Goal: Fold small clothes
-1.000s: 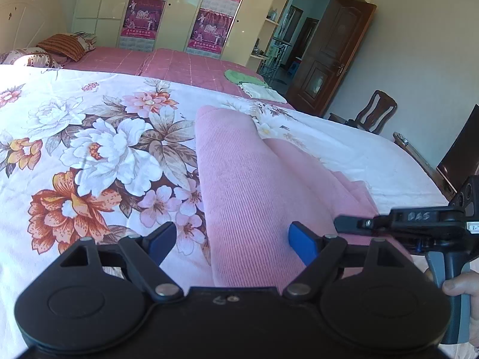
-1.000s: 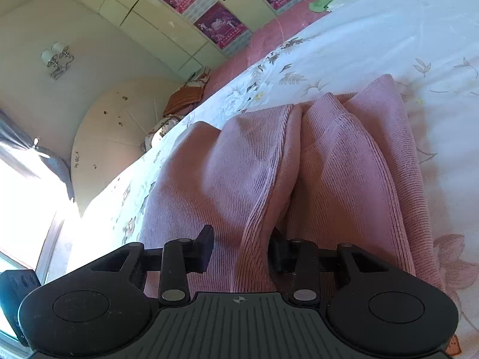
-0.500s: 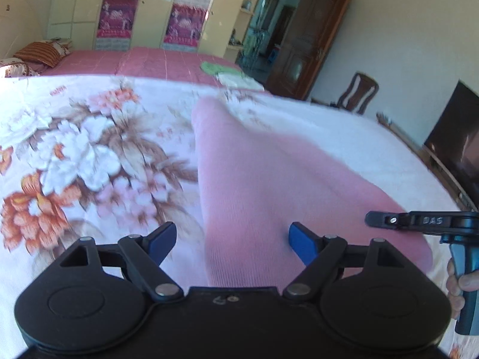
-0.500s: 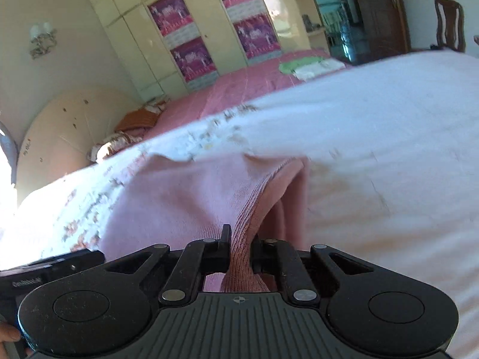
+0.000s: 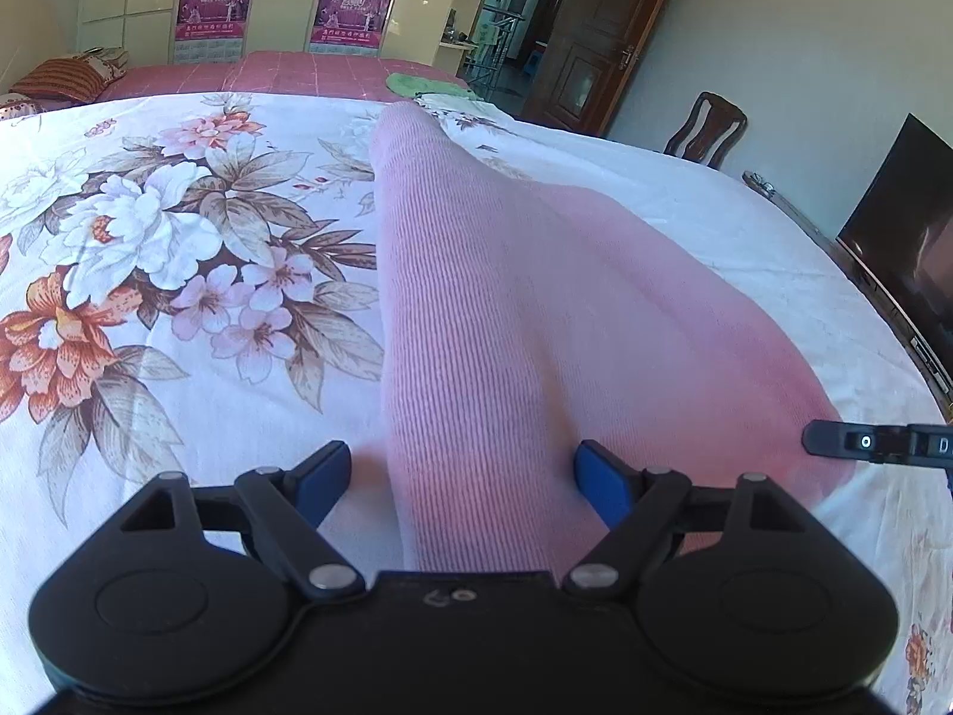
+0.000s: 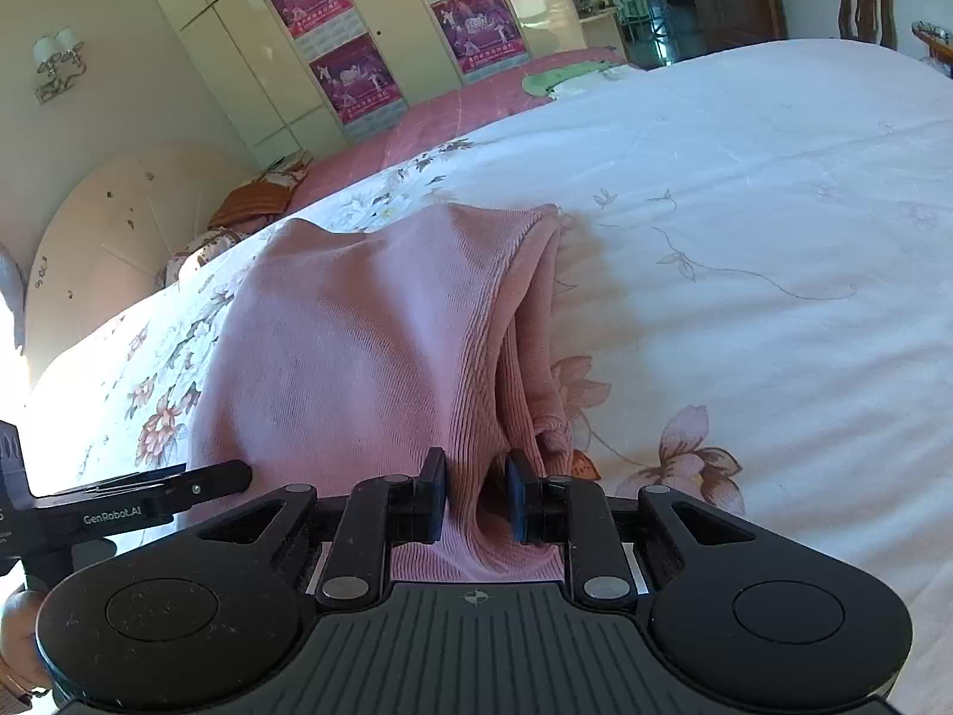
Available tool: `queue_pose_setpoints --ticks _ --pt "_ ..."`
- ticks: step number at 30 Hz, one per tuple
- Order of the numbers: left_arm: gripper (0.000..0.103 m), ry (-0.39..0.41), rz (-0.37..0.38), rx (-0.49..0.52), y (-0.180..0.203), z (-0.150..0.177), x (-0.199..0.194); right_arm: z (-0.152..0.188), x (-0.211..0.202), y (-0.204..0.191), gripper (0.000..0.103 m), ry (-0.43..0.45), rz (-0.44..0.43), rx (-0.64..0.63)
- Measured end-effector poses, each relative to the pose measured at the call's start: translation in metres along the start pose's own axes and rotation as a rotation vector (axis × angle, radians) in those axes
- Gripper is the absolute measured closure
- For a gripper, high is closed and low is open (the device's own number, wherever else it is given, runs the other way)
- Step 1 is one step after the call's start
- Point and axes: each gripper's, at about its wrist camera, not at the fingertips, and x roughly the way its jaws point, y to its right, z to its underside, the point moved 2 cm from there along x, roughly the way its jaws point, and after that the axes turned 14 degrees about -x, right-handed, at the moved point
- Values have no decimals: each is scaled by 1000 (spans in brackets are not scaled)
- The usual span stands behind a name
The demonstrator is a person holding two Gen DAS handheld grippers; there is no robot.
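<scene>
A pink ribbed garment (image 5: pixel 536 298) lies folded lengthwise on the floral bedsheet (image 5: pixel 149 238). My left gripper (image 5: pixel 461 476) is open wide over its near end; the cloth passes between the blue pads (image 5: pixel 321 476) without being pinched. In the right wrist view the same garment (image 6: pixel 357 345) shows its layered folded edge on the right. My right gripper (image 6: pixel 476 497) has its jaws opening, with a fold of the pink cloth loose in the narrow gap. The right gripper's tip (image 5: pixel 881 447) shows at the garment's right edge; the left gripper (image 6: pixel 149 500) shows at lower left.
White sheet (image 6: pixel 744 208) stretches to the right of the garment. A green cloth (image 5: pixel 417 83) lies at the far end of the bed, pillows (image 5: pixel 59 74) at far left. A wooden chair (image 5: pixel 709 125) and a dark screen (image 5: pixel 911 250) stand beyond the bed's right edge.
The right gripper carried the garment's edge across and lowered it, so the humped cloth now lies flatter. Its jaws, clamped on the fold before, have parted. The left gripper shifted slightly, still open.
</scene>
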Motion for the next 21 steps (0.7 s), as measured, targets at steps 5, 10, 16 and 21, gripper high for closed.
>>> queue_pose_setpoints --ticks 5,10,16,21 --pt "23 -12 -16 40 2 5 -2 22 10 18 82 -76 49 68" --pt "33 103 27 66 15 -15 -35 -10 -12 6 82 31 47 8" --pt "41 123 99 75 40 -58 -17 -67 20 -9 82 91 67 -73" --pt "43 87 53 67 41 -82 35 -97 75 -15 82 76 73 -88"
